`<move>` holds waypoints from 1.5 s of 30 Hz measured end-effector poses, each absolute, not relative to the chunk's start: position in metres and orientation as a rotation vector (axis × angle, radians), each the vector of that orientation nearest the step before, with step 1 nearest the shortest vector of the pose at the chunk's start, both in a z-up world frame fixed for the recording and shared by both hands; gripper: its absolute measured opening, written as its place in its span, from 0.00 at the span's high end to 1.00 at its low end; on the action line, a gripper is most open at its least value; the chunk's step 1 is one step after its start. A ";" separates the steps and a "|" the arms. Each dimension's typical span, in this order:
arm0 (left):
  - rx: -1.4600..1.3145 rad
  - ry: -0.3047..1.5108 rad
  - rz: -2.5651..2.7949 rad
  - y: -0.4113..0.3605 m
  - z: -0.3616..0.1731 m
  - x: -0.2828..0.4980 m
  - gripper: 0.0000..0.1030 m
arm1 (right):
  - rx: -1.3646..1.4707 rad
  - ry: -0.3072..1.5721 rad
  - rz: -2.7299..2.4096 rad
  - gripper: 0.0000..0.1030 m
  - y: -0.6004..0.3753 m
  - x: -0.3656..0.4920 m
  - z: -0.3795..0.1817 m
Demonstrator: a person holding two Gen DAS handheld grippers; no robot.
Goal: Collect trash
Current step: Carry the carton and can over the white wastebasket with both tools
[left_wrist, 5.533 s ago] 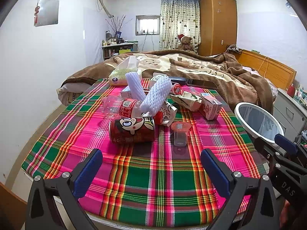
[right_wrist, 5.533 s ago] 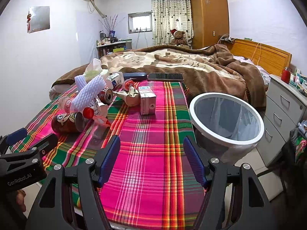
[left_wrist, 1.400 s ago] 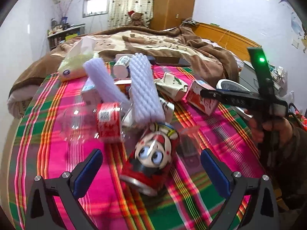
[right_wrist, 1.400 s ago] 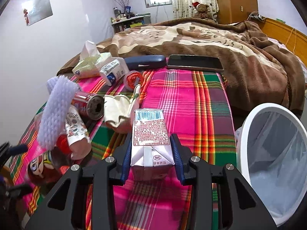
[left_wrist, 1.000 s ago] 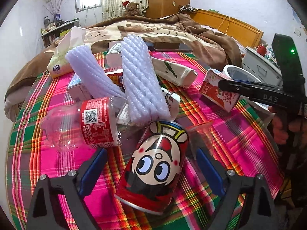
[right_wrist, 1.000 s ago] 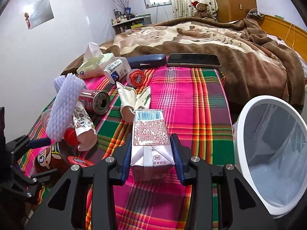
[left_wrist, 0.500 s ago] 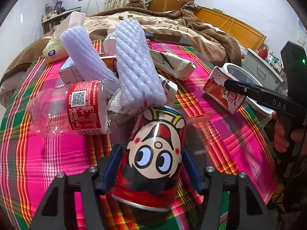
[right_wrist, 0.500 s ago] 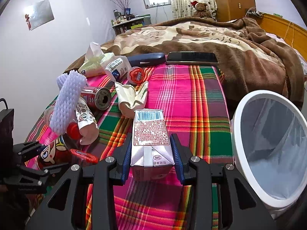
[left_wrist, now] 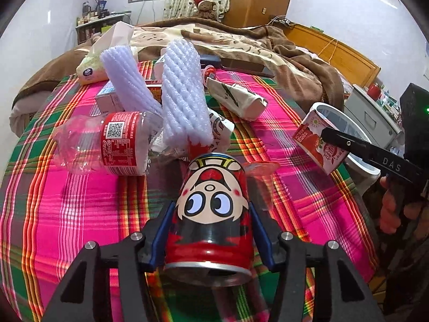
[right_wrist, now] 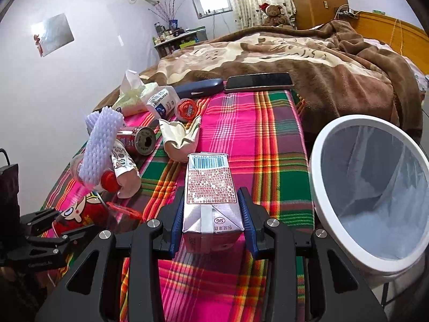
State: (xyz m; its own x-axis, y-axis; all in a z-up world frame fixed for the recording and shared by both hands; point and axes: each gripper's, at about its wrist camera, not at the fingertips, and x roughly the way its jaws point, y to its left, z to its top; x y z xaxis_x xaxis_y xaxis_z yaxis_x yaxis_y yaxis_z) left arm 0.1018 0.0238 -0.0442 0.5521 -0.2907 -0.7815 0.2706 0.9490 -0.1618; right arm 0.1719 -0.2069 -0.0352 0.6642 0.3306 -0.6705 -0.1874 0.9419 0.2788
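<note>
My left gripper (left_wrist: 210,230) is shut on a red cartoon-face can (left_wrist: 211,209) lying on the plaid tablecloth (left_wrist: 67,214). My right gripper (right_wrist: 213,214) is shut on a small drink carton (right_wrist: 210,187) and holds it above the cloth, left of the white-rimmed trash bin (right_wrist: 367,187). The carton (left_wrist: 316,145) and right gripper also show in the left wrist view. The can (right_wrist: 80,214) shows at lower left in the right wrist view. More trash lies in a pile: a crushed clear bottle (left_wrist: 107,145), white foam nets (left_wrist: 185,102), a crumpled paper cup (left_wrist: 238,99).
A second can (right_wrist: 139,141), a tissue pack (right_wrist: 134,99), a white bottle (right_wrist: 161,102), a dark case (right_wrist: 198,87) and a phone (right_wrist: 258,81) lie at the far edge. A bed with a brown blanket (right_wrist: 308,56) is behind. A clear plastic cup (left_wrist: 258,179) sits right of the held can.
My left gripper closed in on the red can and now grips it. My right gripper kept hold of the carton and lifted it a little, with the bin closer on the right.
</note>
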 end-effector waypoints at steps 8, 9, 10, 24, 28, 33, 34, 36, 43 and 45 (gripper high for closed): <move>-0.063 0.944 -0.311 0.018 -0.051 0.109 0.47 | 0.203 0.792 0.296 0.62 -0.211 0.166 -0.036; -0.062 0.955 -0.309 0.017 -0.053 0.111 0.47 | 0.205 0.790 0.297 0.62 -0.211 0.165 -0.036; -0.066 0.966 -0.308 0.016 -0.056 0.112 0.47 | 0.206 0.789 0.298 0.62 -0.212 0.164 -0.035; -0.074 0.881 -0.287 0.020 -0.021 0.098 0.49 | 0.222 0.761 0.297 0.62 -0.222 0.157 -0.027; -0.083 0.846 -0.311 0.011 -0.004 0.096 0.49 | 0.226 0.747 0.281 0.62 -0.230 0.154 -0.021; -0.070 0.811 -0.369 -0.016 0.017 0.098 0.49 | 0.241 0.722 0.245 0.62 -0.248 0.151 -0.012; -0.063 0.806 -0.390 -0.025 0.020 0.100 0.49 | 0.245 0.717 0.238 0.62 -0.253 0.150 -0.010; -0.050 0.795 -0.421 -0.043 0.025 0.104 0.49 | 0.253 0.702 0.210 0.62 -0.265 0.148 -0.006; -0.033 0.799 -0.535 -0.100 0.030 0.126 0.49 | 0.247 0.698 0.103 0.62 -0.300 0.146 -0.004; -0.032 0.806 -0.568 -0.118 0.029 0.132 0.49 | 0.255 0.697 0.071 0.62 -0.313 0.147 -0.004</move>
